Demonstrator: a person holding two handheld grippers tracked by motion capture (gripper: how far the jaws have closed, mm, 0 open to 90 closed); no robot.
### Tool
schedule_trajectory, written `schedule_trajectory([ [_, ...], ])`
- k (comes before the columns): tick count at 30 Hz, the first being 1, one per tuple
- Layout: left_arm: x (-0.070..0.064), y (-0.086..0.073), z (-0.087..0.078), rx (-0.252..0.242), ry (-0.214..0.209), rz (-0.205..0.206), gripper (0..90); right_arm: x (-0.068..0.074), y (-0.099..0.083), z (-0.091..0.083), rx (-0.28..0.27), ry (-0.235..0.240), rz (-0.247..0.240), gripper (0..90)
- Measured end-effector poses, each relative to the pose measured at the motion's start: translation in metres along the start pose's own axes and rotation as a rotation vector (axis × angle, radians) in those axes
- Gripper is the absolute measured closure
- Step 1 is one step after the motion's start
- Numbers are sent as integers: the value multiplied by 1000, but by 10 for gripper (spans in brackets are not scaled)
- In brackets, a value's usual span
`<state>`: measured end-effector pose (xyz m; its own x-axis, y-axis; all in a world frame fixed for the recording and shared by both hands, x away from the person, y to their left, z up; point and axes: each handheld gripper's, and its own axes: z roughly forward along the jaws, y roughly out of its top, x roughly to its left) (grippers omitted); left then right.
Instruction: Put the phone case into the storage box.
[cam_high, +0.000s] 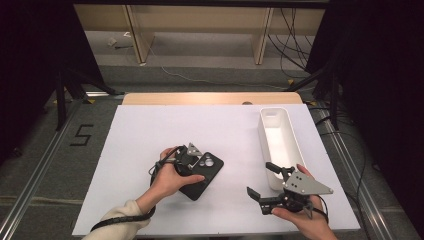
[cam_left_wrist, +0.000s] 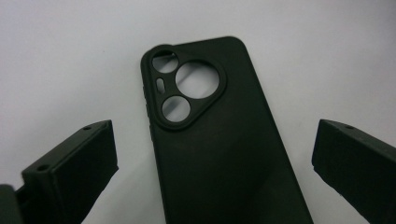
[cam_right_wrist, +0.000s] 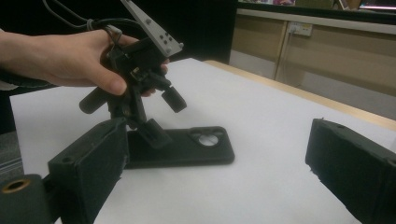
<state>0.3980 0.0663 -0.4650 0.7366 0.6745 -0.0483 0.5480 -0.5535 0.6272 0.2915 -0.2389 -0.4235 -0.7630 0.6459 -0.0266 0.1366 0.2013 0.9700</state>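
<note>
The left gripper is held over the flat black rubbery phone case, fingers spread wide to straddle it, while the right gripper is parked wide open near the table's front edge.

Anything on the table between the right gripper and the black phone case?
No. In the high view, only bare white table lies between the right gripper and the phone case. The white bin stands off to the side.
</note>
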Motion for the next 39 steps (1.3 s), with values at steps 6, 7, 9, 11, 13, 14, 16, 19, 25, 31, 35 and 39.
schedule_trajectory([
  [6,-2,4,7,70,4,-2,1,1,0,1,2,4,-1,75],
  [7,-2,4,8,77,9,-6,1,1,0,1,-1,6,0,76],
  [9,-2,6,10,97,6,-8,8,1,-1,1,1,7,-1,76],
  [11,-3,8,12,127,10,-4,15,0,-1,1,1,8,0,76],
  [13,-3,9,15,150,14,-2,21,0,-1,1,0,9,1,76],
  [14,-3,10,15,158,15,-1,22,0,-1,1,1,8,0,76],
  [16,-4,11,17,174,7,-2,22,0,-1,1,0,9,1,76],
  [19,-5,13,20,190,9,-6,21,0,-1,1,0,9,1,77],
  [25,-5,15,23,218,10,2,20,0,-1,1,2,12,2,77],
  [31,-3,15,25,232,6,-2,10,0,-1,1,2,12,3,77],
  [35,-3,15,26,238,6,1,9,0,-1,1,2,12,2,77],
  [39,-4,16,28,250,6,-3,9,0,-1,1,2,12,3,77],
])
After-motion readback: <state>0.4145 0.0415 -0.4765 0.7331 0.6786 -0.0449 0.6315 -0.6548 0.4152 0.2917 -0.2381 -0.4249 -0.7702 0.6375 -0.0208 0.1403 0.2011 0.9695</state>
